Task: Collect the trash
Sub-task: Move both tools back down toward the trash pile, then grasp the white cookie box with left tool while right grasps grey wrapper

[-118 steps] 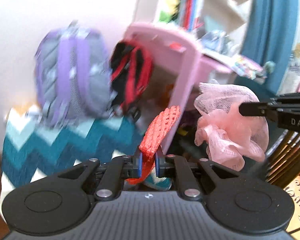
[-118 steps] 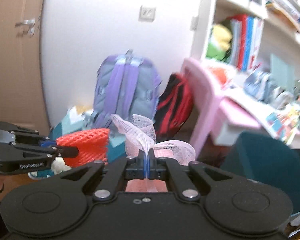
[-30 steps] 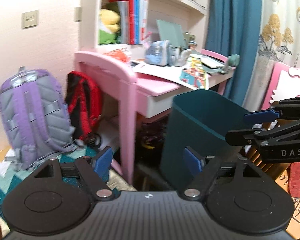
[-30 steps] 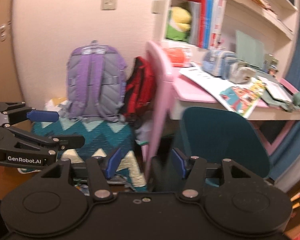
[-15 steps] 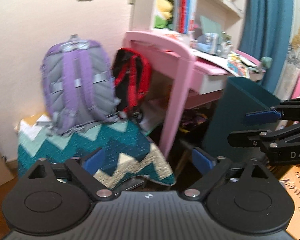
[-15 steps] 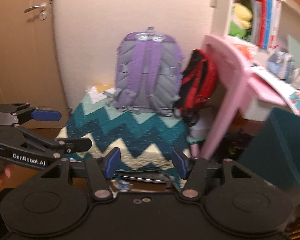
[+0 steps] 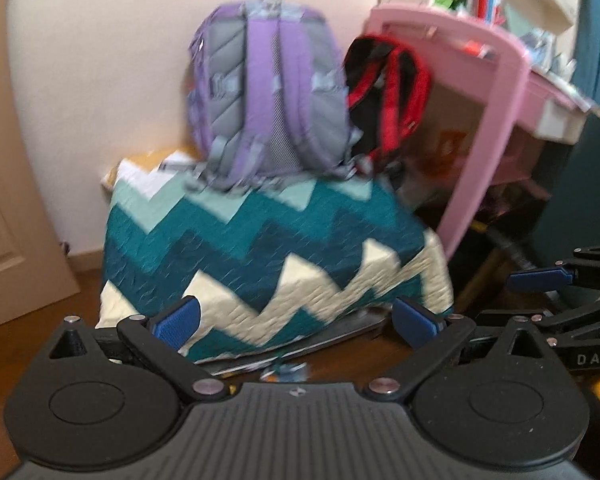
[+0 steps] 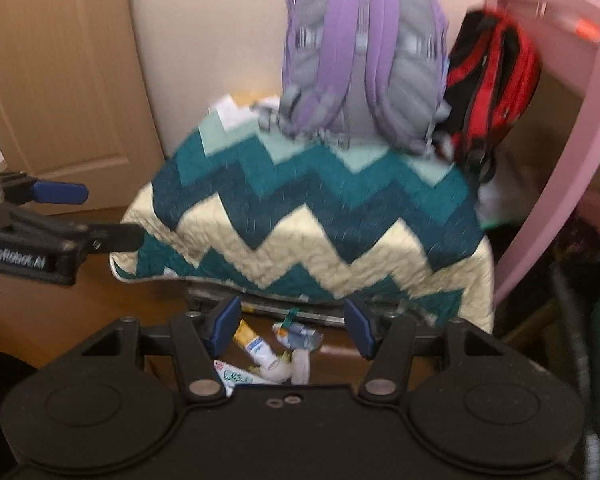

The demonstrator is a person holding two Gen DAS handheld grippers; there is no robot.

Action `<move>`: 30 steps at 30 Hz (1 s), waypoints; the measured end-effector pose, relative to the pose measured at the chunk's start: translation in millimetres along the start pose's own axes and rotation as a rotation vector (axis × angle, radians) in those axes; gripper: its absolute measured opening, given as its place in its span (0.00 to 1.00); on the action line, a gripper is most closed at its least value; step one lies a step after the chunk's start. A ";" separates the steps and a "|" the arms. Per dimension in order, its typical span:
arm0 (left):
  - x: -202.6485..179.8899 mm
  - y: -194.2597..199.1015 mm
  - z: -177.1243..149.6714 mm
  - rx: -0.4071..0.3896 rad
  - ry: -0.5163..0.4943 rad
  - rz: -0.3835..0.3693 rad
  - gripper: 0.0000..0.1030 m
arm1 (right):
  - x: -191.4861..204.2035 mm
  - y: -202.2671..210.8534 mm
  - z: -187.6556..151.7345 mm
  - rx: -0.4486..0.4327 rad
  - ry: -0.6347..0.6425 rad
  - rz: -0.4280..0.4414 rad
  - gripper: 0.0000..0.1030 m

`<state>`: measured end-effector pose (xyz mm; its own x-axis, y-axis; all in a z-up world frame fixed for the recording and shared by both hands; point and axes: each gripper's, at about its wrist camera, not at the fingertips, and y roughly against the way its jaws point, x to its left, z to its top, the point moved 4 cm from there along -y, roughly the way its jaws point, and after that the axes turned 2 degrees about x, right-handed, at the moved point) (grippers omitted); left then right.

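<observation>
— Brown wooden floor (image 8: 60, 312) runs below me, up to a pale wall and a door (image 8: 60, 80) on the left. What sits ahead of you?

— A zigzag quilt (image 8: 320, 220) in teal and cream, draped over something low. On top a purple backpack (image 8: 364, 60) leans at the wall, a red and black backpack (image 8: 496, 80) just beside it, and a pink desk (image 7: 496, 120) stands to the right.

— And the trash?

— A small heap of wrappers (image 8: 276, 352) lies on the floor at the quilt's near edge. From my right wrist it shows between my right gripper (image 8: 292, 326) fingers, low in the view; no pad touches it.

— How do your jaws stand?

— Right gripper's jaws are apart and empty. My left gripper (image 7: 296, 322) is opening its jaws, wide already, nothing between them; only a scrap of the heap shows beneath it.
</observation>
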<state>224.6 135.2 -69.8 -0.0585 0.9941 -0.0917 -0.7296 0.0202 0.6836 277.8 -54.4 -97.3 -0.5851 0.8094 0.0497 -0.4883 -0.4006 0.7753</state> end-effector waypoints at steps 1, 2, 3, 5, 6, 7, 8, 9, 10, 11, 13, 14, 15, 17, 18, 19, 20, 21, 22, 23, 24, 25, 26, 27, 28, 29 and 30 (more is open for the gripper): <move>5.4 -11.5 -6.6 0.019 -0.010 0.005 1.00 | -0.5 -14.7 -4.1 0.013 -0.014 0.001 0.55; 9.8 -23.0 -13.1 0.042 -0.020 0.005 1.00 | -0.8 -27.9 -8.2 0.027 -0.028 0.007 0.55; 13.7 -33.3 -19.6 0.059 -0.030 0.006 1.00 | -1.1 -40.4 -12.4 0.041 -0.035 0.017 0.55; 21.0 -55.4 -32.5 0.086 -0.052 0.009 1.00 | -0.6 -68.4 -22.9 0.075 -0.034 0.020 0.55; 25.1 -67.8 -39.8 0.104 -0.064 0.006 1.00 | -0.8 -80.0 -28.2 0.092 -0.036 0.020 0.55; 28.9 -78.3 -46.6 0.122 -0.072 0.003 1.00 | -1.2 -92.7 -33.9 0.111 -0.046 0.022 0.55; 31.1 -88.7 -52.0 0.139 -0.079 -0.001 1.00 | -2.5 -107.1 -40.6 0.137 -0.068 0.028 0.55; 34.7 -100.6 -58.6 0.161 -0.085 -0.008 1.00 | -3.4 -119.6 -46.3 0.159 -0.087 0.032 0.55; 38.6 -112.0 -64.7 0.180 -0.089 -0.013 1.00 | -4.5 -133.2 -53.5 0.183 -0.109 0.034 0.55; 42.2 -123.4 -71.0 0.199 -0.092 -0.016 1.00 | -5.2 -145.8 -60.0 0.204 -0.129 0.036 0.55; 48.7 -148.2 -82.6 0.240 -0.109 -0.032 1.00 | -5.2 -169.3 -74.1 0.247 -0.150 0.036 0.55; 51.7 -161.0 -89.5 0.258 -0.129 -0.035 1.00 | -5.1 -183.6 -82.0 0.275 -0.157 0.032 0.55; 53.8 -172.1 -95.5 0.275 -0.151 -0.042 1.00 | -5.0 -195.6 -89.3 0.304 -0.160 0.024 0.55; 56.8 -192.9 -107.4 0.302 -0.199 -0.061 1.00 | -3.7 -220.2 -104.3 0.366 -0.150 0.000 0.55; 58.5 -204.6 -114.7 0.317 -0.229 -0.066 1.00 | -3.5 -232.1 -111.9 0.393 -0.144 -0.004 0.55; 59.4 -215.5 -121.1 0.333 -0.253 -0.070 1.00 | -2.6 -243.1 -118.8 0.416 -0.137 -0.001 0.55; 61.0 -227.3 -129.2 0.354 -0.277 -0.074 1.00 | -1.8 -254.5 -126.4 0.439 -0.131 -0.001 0.55; 61.6 -237.3 -136.0 0.371 -0.294 -0.079 1.00 | -1.4 -263.9 -133.2 0.460 -0.134 -0.004 0.55; 62.8 -247.5 -143.7 0.386 -0.313 -0.087 1.00 | -0.6 -273.6 -140.7 0.482 -0.139 0.004 0.55; 63.7 -256.6 -150.8 0.399 -0.333 -0.093 1.00 | 0.7 -282.8 -146.2 0.499 -0.144 0.016 0.55; 64.0 -266.5 -159.5 0.414 -0.357 -0.101 1.00 | 1.8 -290.8 -151.5 0.515 -0.148 0.022 0.55; 64.0 -274.9 -167.4 0.425 -0.379 -0.106 1.00 | 3.1 -297.5 -157.2 0.529 -0.155 0.030 0.55; 64.4 -282.7 -174.7 0.436 -0.400 -0.110 1.00 | 4.3 -304.7 -161.9 0.545 -0.165 0.049 0.55; 65.5 -291.0 -183.1 0.451 -0.416 -0.116 1.00 | 5.4 -312.3 -166.6 0.560 -0.176 0.063 0.55; 66.9 -299.0 -191.9 0.468 -0.428 -0.129 1.00 | 6.6 -320.7 -172.9 0.579 -0.194 0.075 0.55; 68.3 -306.0 -199.9 0.482 -0.440 -0.144 1.00 | 6.8 -327.8 -177.2 0.597 -0.213 0.087 0.55; 68.8 -312.4 -208.9 0.492 -0.457 -0.156 1.00 | 7.7 -335.1 -182.4 0.614 -0.233 0.097 0.55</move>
<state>306.2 175.0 -440.9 0.3943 0.9186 0.0245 -0.3052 0.1058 0.9464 318.8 7.8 -471.6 -0.4191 0.8812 0.2189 0.0580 -0.2146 0.9750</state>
